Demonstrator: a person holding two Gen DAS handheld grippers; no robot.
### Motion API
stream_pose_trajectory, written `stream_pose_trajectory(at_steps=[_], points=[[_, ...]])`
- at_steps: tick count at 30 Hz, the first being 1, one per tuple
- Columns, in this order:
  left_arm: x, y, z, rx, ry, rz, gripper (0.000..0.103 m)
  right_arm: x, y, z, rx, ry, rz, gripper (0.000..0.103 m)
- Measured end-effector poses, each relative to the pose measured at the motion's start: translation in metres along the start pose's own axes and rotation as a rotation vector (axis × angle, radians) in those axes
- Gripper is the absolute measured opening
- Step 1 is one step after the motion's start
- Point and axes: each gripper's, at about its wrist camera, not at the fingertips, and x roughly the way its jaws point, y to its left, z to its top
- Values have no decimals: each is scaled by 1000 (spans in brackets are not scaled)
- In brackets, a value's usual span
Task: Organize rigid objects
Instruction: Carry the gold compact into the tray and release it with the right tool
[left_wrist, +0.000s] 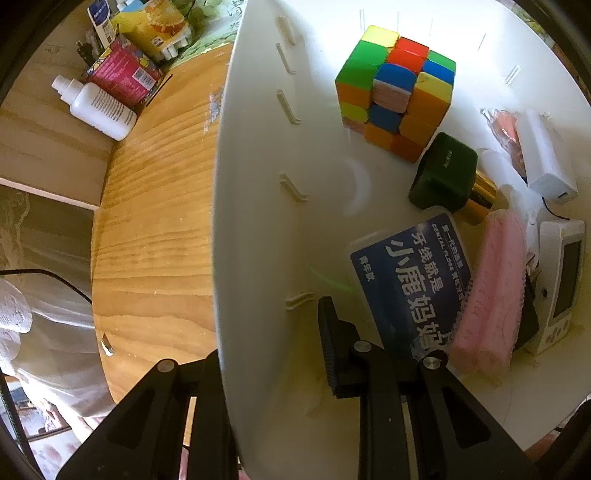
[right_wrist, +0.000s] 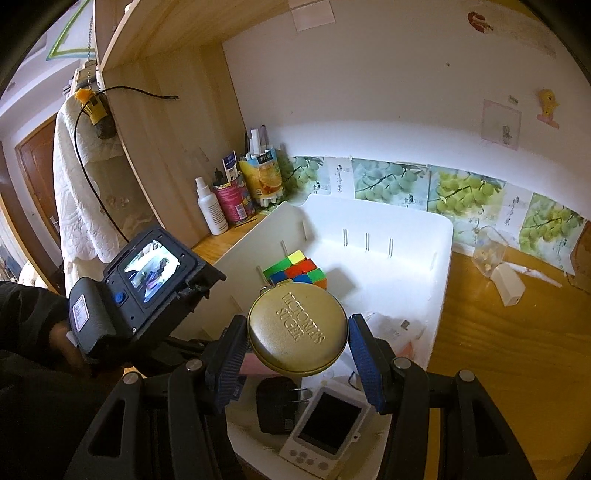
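The round gold tin (right_wrist: 297, 329) hung above the near part of the white bin (right_wrist: 441, 266), its embossed lid tilted up toward the camera, the lettering running diagonally; being round, it had no long axis. The right gripper (right_wrist: 298, 356) pinched it by the rim, blue pads pressing either side, jaws partly apart. The left gripper (left_wrist: 273, 350) clamped the bin's side wall, one finger inside, one outside. Below lay a colour cube (left_wrist: 397, 90), a blue floss packet (left_wrist: 412, 280) and a small white device (right_wrist: 327, 424).

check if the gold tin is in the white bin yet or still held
Held: the right claw grips the gold tin by its sides, above the white bin.
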Motion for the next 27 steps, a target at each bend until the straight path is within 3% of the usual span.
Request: stream_pose_trajectory(at_steps=[9,13,27], points=[[0,-2,1,9,-3,-3,25,3,-2,3,18,3,-15,56],[1,1,2,-12,5,-7,25,0,-7,5,22,-11,-13,68],[4,12,5,-53,20,-3,26,-2,-55,7,46,-3,-20,75]])
